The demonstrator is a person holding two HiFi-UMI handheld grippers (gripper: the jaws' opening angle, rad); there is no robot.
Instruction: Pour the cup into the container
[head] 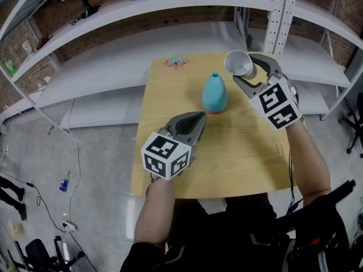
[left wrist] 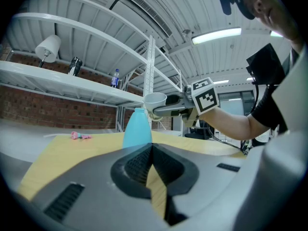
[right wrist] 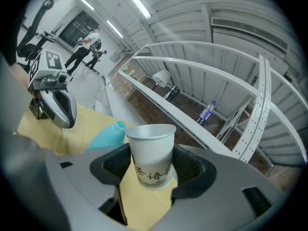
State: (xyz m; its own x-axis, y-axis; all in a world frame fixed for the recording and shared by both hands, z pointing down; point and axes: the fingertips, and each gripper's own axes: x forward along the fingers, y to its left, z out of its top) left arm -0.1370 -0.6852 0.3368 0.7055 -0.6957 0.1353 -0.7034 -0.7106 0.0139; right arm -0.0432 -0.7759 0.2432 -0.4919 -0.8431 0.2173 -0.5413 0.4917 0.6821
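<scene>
The cup (head: 238, 63), white paper with dark print on its side, is held in the air over the far right part of the table (head: 238, 152). It is gripped low on its wall by the right gripper (head: 244, 68), whose jaws stand wide apart with a pad pressed on each side of the cup (right wrist: 150, 153). In the head view the open mouth is turned toward the camera. What is inside cannot be made out. Seen from the left gripper view, the cup (left wrist: 155, 100) is level with the top of the container (left wrist: 137, 128) and just to its right, apart from it.

The container (head: 215, 93) is a teal bottle with a narrow open neck. It stands upright near the middle of the table, between the two grippers. In the right gripper view it (right wrist: 107, 135) is seen to the left of the cup and behind it.

The left gripper (head: 201, 116) is held low over the table on the near side of the container and is pointed at it without touching it. Its jaws are closed together, and nothing is held between them (left wrist: 151, 153).

A small pink thing (head: 177, 62) lies at the far edge of the table, well apart from the container. White shelves (head: 170, 4) are seen behind the table, against a brick wall, and a bottle (left wrist: 115, 78) stands on one of them.
</scene>
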